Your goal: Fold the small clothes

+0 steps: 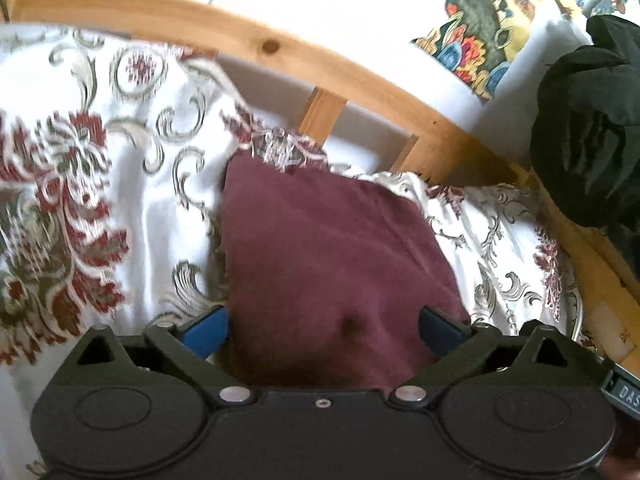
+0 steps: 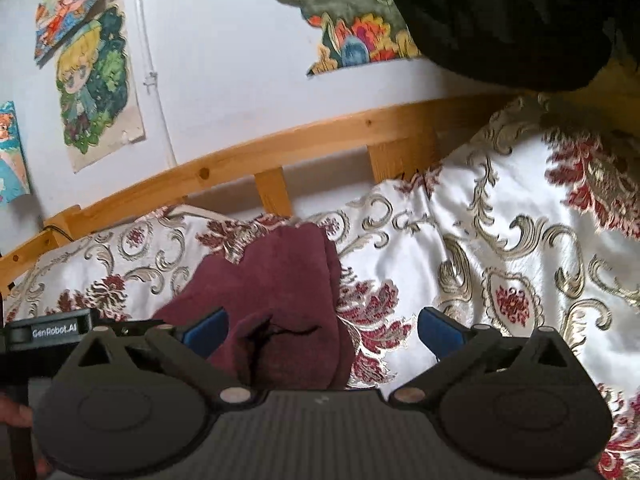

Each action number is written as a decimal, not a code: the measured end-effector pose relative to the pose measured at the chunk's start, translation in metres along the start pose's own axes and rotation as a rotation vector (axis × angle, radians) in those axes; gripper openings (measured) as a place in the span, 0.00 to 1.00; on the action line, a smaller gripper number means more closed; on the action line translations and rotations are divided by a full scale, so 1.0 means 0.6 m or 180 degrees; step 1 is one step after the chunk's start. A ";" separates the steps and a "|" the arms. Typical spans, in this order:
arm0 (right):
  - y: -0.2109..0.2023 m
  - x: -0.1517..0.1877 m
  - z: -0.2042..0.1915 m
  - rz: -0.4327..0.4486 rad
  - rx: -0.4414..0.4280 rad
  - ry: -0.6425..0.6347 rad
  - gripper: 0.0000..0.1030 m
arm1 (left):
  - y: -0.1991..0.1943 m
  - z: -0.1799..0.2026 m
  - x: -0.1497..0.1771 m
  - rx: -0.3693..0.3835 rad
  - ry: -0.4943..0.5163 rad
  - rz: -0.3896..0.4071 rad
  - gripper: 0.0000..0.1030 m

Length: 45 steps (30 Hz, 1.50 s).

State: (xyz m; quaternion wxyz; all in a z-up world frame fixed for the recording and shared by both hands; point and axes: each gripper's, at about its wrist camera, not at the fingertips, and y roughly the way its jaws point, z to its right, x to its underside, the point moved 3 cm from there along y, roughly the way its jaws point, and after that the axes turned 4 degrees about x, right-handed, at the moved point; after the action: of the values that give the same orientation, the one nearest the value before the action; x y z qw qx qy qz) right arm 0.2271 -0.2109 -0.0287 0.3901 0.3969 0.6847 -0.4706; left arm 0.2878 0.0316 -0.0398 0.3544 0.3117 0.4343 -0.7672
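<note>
A maroon garment (image 1: 320, 248) lies folded on the white bedspread with red and gold flowers (image 1: 112, 184). My left gripper (image 1: 323, 330) stands open right over its near end, the blue pads wide apart and off the cloth. In the right wrist view the same maroon garment (image 2: 280, 292) lies folded with a dark crease at its near edge. My right gripper (image 2: 323, 332) is open over its right part; the left pad sits above the cloth, the right pad over the bedspread (image 2: 500, 240). Neither gripper holds anything.
A wooden bed rail (image 1: 320, 64) with slats runs behind the bedspread, wooden rail (image 2: 280, 148) too. A black garment (image 1: 592, 128) hangs at the right, black cloth (image 2: 500, 20) at the top right. Colourful drawings (image 2: 96, 88) hang on the white wall.
</note>
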 end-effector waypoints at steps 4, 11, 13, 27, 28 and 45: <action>-0.032 -0.008 -0.015 0.0096 -0.0044 0.0007 1.00 | -0.036 0.021 -0.011 -0.0016 0.0130 0.0098 0.99; -0.096 -0.020 -0.050 0.0322 -0.0179 -0.0010 1.00 | -0.116 0.055 -0.024 -0.0108 0.0407 0.0255 0.99; -0.113 -0.022 -0.059 0.0384 -0.0223 -0.0036 1.00 | -0.146 0.063 -0.024 -0.0144 0.0465 0.0326 0.99; -0.212 -0.020 -0.088 0.0270 -0.0509 -0.0208 1.00 | -0.328 0.100 0.028 -0.0384 0.0569 0.0625 0.99; -0.217 -0.018 -0.089 0.0244 -0.0497 -0.0216 1.00 | -0.334 0.101 0.035 -0.0406 0.0583 0.0617 0.99; -0.247 0.052 -0.080 -0.0199 -0.0071 -0.0286 1.00 | -0.330 0.077 0.125 -0.0532 0.0668 0.0346 0.99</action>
State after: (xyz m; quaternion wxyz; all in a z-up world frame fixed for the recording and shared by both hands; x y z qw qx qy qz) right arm 0.0725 -0.1952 0.0045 0.4100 0.3495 0.6837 -0.4922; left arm 0.0772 0.0436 0.0095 0.3728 0.3826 0.5138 -0.6713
